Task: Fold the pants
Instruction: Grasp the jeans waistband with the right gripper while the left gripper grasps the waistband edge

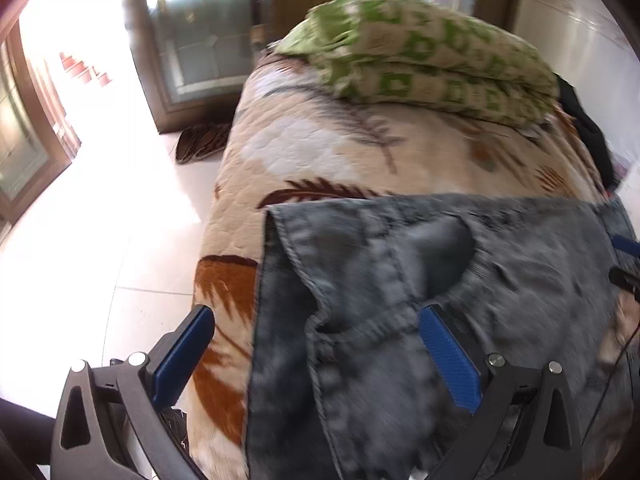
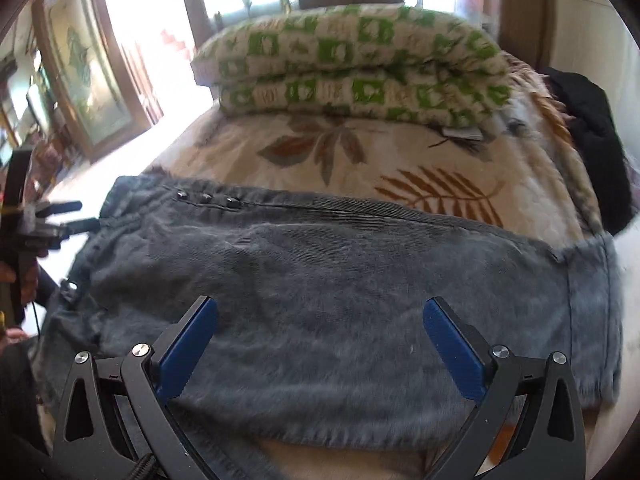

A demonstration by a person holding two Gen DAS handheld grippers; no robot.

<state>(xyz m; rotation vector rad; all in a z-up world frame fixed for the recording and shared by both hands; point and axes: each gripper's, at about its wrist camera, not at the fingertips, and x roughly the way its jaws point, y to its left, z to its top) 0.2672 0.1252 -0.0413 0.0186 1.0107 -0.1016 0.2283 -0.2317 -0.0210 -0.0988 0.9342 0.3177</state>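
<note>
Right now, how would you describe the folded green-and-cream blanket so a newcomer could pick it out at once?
Start from the bed with its cream leaf-print cover. Past the grey jeans spread across its near end, the folded blanket is stacked at the far end by the windows. Its bright green squares on cream set it apart from the brown leaves beneath it and the black garment beside it.

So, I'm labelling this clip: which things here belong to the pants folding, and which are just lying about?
Job:
grey denim pants
left gripper, open
right gripper, open

Lying about:
green-and-cream checked folded quilt
black cloth bundle
leaf-print beige bedspread underneath
</note>
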